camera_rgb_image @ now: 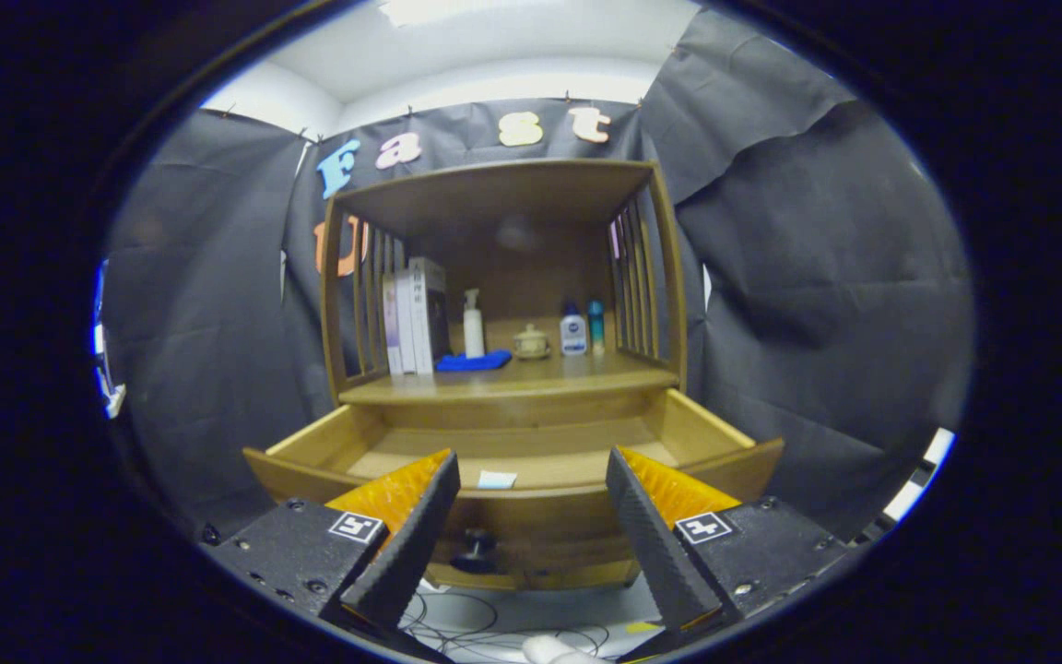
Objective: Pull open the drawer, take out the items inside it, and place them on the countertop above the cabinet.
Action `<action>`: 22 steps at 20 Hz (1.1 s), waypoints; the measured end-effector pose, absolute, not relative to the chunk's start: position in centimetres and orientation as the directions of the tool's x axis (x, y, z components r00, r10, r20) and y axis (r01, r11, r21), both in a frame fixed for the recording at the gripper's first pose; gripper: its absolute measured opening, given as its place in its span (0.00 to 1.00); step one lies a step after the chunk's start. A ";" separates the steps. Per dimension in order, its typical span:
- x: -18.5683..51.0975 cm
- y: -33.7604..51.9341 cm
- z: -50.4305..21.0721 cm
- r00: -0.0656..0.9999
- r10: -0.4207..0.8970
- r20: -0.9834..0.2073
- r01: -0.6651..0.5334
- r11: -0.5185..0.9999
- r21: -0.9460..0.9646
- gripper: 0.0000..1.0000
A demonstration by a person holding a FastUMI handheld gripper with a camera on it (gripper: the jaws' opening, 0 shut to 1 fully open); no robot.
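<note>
Drawer (513, 461) of brown wood stands pulled open under the cabinet's worktop (531, 378); a small pale slip (497, 480) lies inside by the drawer's front, still to lift out. Hand-held gripper (531, 544) hangs before the drawer, fingers wide apart, holding nothing. Bottles, books and a blue cloth (473, 361) sit on the worktop; black cloth walls surround the cabinet

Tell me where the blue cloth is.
The blue cloth lies on the countertop above the open drawer, beside the white pump bottle, beyond the open gripper.
</note>
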State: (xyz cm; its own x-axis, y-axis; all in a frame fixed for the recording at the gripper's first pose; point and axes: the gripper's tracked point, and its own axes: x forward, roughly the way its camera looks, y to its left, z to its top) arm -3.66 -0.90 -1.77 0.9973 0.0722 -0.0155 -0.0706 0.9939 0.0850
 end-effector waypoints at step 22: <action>17.3 9.4 -3.3 0.751 0.168 -0.638 -0.160 0.985 0.070 0.99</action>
State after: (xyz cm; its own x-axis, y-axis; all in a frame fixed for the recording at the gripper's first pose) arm 17.35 9.43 -3.32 0.7512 0.1676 -0.6384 -0.1600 0.9846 0.0702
